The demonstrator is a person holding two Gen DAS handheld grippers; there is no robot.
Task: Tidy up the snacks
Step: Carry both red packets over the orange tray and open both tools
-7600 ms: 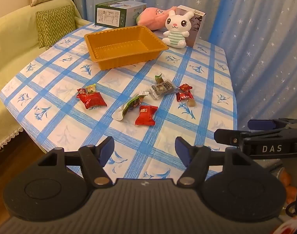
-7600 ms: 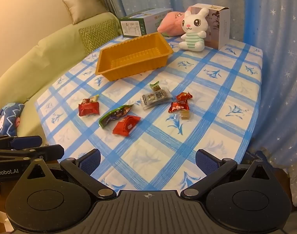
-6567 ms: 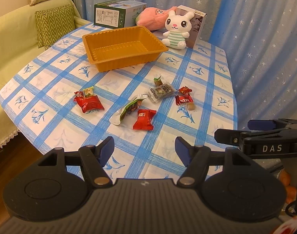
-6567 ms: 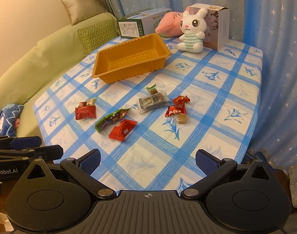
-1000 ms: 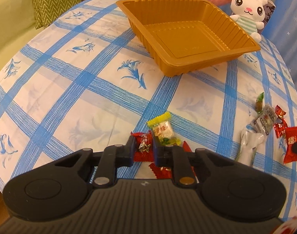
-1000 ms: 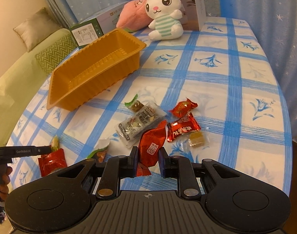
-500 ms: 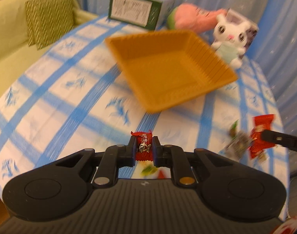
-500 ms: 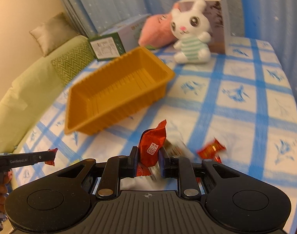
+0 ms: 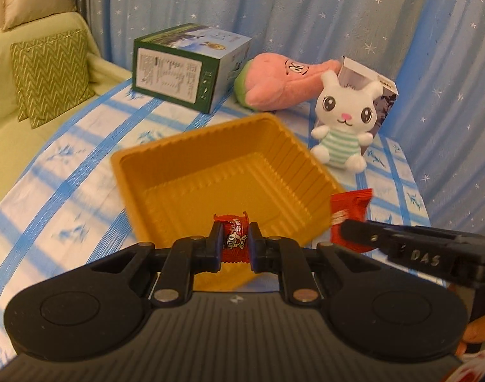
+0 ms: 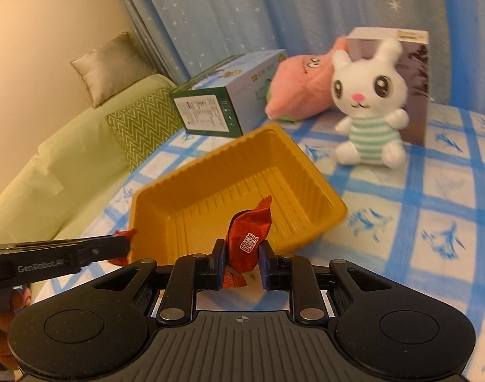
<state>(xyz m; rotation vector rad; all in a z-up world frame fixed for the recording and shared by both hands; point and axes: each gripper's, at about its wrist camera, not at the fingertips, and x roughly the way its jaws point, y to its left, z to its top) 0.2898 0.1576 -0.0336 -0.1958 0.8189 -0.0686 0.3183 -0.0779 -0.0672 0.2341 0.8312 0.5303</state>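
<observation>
Two red-wrapped sweets are in the air, one in each gripper, both on the near side of the orange tray. Nearest in the left wrist view, the left gripper [image 9: 235, 244] is clamped on a small red candy [image 9: 235, 241] with a cartoon print, pinched across its middle so the twisted ends stick out above and below the pads. The right gripper [image 10: 242, 256] grips a larger red snack packet [image 10: 247, 242] low on its body, leaving the crimped top standing up and leaning slightly right; held that way, it should fall clear once the jaws part. Each tool shows in the other's view, so the two hands sit side by side at the tray's near corners.

Just beyond them sits the orange plastic tray [image 9: 166, 149], ribbed walls, bare floor, nothing in it yet. My guess is both pieces are meant to be dropped inside, and neither looks far enough over the rim for that.

Past the tray, on the blue-checked tablecloth [image 10: 433, 197], a white plush rabbit [image 10: 366, 102] in a striped top sits against a dark carton [image 10: 416, 73], with a pink plush toy [image 9: 274, 86] and a green-and-white box [image 9: 182, 67] beside it. Other loose snacks are out of view here.
</observation>
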